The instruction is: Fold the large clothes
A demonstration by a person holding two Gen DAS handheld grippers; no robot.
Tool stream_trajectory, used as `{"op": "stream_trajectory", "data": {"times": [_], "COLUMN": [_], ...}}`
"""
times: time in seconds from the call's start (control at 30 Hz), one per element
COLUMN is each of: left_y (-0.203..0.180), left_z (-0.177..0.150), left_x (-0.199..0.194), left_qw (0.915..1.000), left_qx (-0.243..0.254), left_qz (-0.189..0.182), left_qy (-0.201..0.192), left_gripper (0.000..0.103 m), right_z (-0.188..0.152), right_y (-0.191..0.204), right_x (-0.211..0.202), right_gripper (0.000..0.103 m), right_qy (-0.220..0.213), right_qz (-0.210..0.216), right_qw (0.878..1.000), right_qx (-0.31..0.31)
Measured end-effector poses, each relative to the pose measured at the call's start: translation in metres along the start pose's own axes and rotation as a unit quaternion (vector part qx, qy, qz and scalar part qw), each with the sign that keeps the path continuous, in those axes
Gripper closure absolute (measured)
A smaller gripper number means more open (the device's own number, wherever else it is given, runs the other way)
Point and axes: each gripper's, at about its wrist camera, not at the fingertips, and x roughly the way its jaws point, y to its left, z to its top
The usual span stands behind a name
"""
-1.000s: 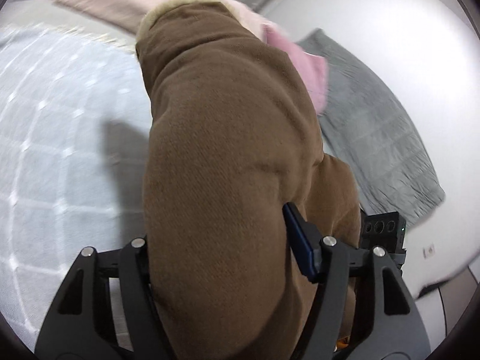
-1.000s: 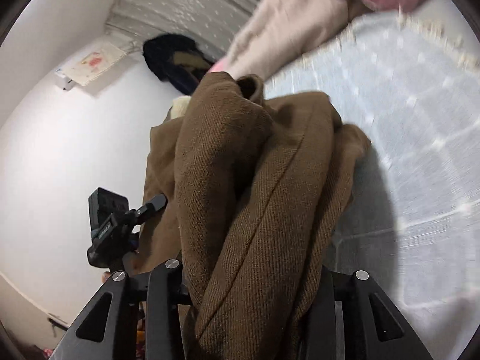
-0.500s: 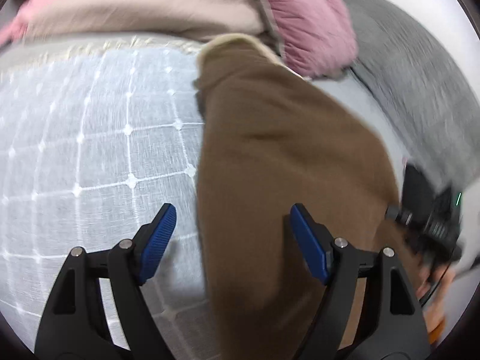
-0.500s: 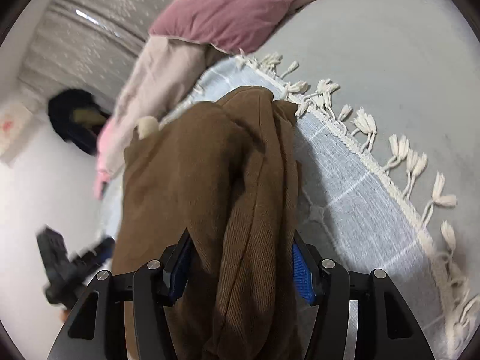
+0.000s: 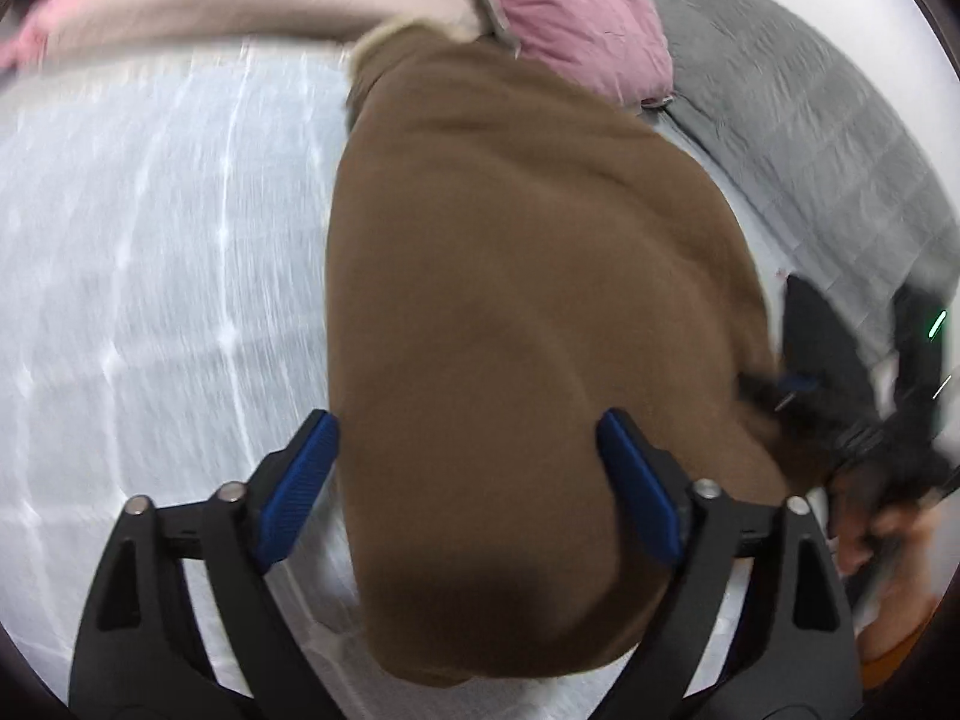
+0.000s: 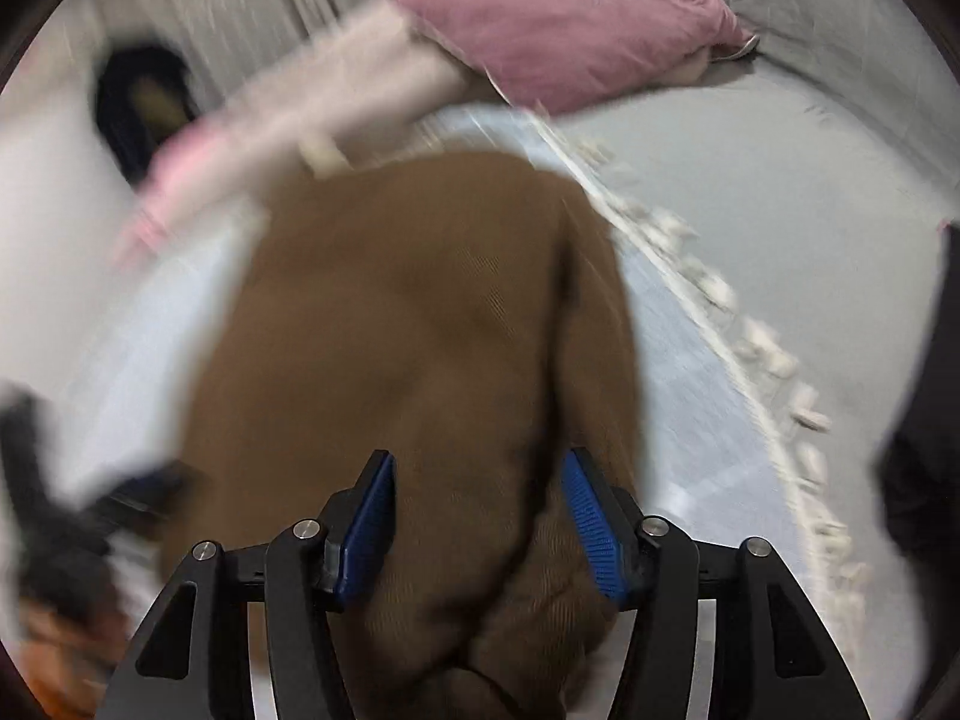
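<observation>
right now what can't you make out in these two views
- Brown garment, near end: left wrist view, cut off by the bottom edge and the left tongs.
- Right tongs: left wrist view, motion blur; open or shut unclear there.
- Dark object by the wall: right wrist view, too blurred to identify.

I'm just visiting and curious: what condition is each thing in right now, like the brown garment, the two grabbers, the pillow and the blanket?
brown garment: folded over, lying on the blanket.
left gripper: open, straddling the garment's near end.
right gripper: open, fabric bunched between its fingers.
pink pillow: lying beyond the garment.
white checked blanket: spread flat, fringed edge showing.
</observation>
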Motion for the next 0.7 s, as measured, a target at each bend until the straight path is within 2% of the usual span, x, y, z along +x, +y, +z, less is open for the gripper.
{"op": "stream_trajectory", "data": {"times": [0.03,0.1,0.2,0.27,0.33,0.37,0.47,0.53,0.6,0.7], "left_y": [0.007,0.006,-0.016,-0.035,-0.047,-0.053,-0.057,-0.058,-0.056,-0.059], "left_z": [-0.002,-0.005,-0.015,-0.026,-0.036,-0.042,-0.055,-0.064,-0.073,-0.083], "left_x": [-0.001,-0.012,-0.041,-0.061,-0.072,-0.077,-0.087,-0.095,-0.100,-0.096], "left_qw": [0.9993,0.9985,0.9988,0.9941,0.9891,0.9855,0.9809,0.9794,0.9759,0.9676], "left_qx": [-0.030,-0.050,0.001,0.043,0.057,0.061,0.059,0.054,0.051,0.044], "left_qz": [-0.019,-0.018,0.044,0.092,0.130,0.156,0.185,0.194,0.211,0.248], "left_qy": [0.012,0.010,-0.023,-0.040,-0.039,-0.028,-0.012,-0.017,-0.019,-0.006], "left_gripper": [0.012,0.013,0.013,0.013,0.013,0.013,0.012,0.002,0.001,0.001], "right_z": [-0.003,-0.009,-0.016,-0.026,-0.036,-0.043,-0.064,-0.078,-0.088,-0.109], "right_y": [0.002,0.007,0.026,0.041,0.050,0.054,0.061,0.067,0.073,0.081], "right_x": [0.001,-0.012,-0.047,-0.075,-0.089,-0.095,-0.100,-0.097,-0.095,-0.096], "right_gripper": [0.047,0.047,0.045,0.044,0.032,0.030,0.027,0.027,0.026,0.024], "right_qy": [0.000,-0.015,-0.046,-0.066,-0.074,-0.078,-0.080,-0.062,-0.050,-0.054], "right_qz": [-0.007,-0.018,-0.039,-0.040,-0.046,-0.053,-0.066,-0.075,-0.088,-0.096], "right_qw": [1.000,1.000,0.998,0.997,0.996,0.996,0.995,0.995,0.995,0.994], "right_qx": [-0.002,0.009,0.005,0.003,0.005,0.005,0.009,0.005,0.005,-0.007]}}
